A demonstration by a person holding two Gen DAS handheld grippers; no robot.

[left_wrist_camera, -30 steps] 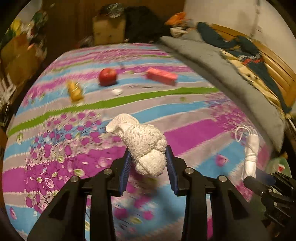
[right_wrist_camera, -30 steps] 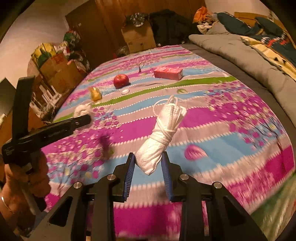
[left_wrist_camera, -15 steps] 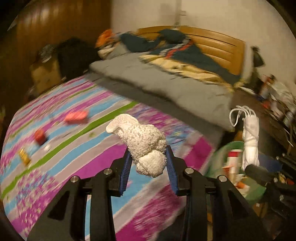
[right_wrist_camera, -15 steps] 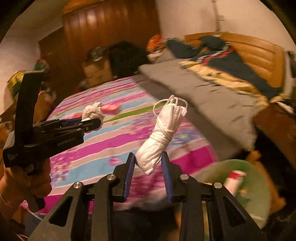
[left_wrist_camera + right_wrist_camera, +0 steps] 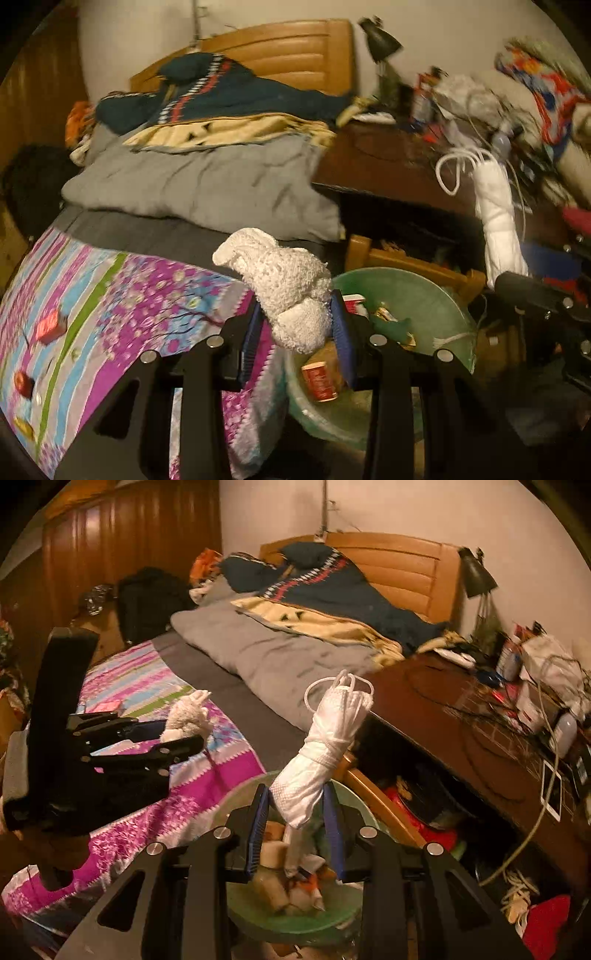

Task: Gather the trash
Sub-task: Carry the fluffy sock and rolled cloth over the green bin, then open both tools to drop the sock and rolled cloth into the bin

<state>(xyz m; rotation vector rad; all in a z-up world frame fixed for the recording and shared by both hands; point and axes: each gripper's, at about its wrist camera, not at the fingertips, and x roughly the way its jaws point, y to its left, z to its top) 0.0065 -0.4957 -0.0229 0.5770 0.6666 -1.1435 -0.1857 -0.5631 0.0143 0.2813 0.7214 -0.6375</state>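
Note:
My left gripper (image 5: 297,332) is shut on a white knitted wad (image 5: 284,288) and holds it over the near rim of a green trash basin (image 5: 424,295) beside the bed. The basin holds a red can (image 5: 320,382) and other scraps. My right gripper (image 5: 295,819) is shut on a rolled white face mask (image 5: 325,746) and holds it right above the same basin (image 5: 295,919). The left gripper with its wad (image 5: 186,718) shows at the left of the right wrist view. The mask (image 5: 496,218) shows at the right of the left wrist view.
The bed with a flowered purple sheet (image 5: 129,295) lies to the left, with a red apple (image 5: 24,382) and a red packet (image 5: 51,326) on it. A grey duvet (image 5: 273,657) lies behind. A cluttered dark wooden desk (image 5: 461,716) stands to the right of the basin.
Both grippers have swung right from over the bed to the green basin, each still holding its item. The bed has slid to the left in both views.

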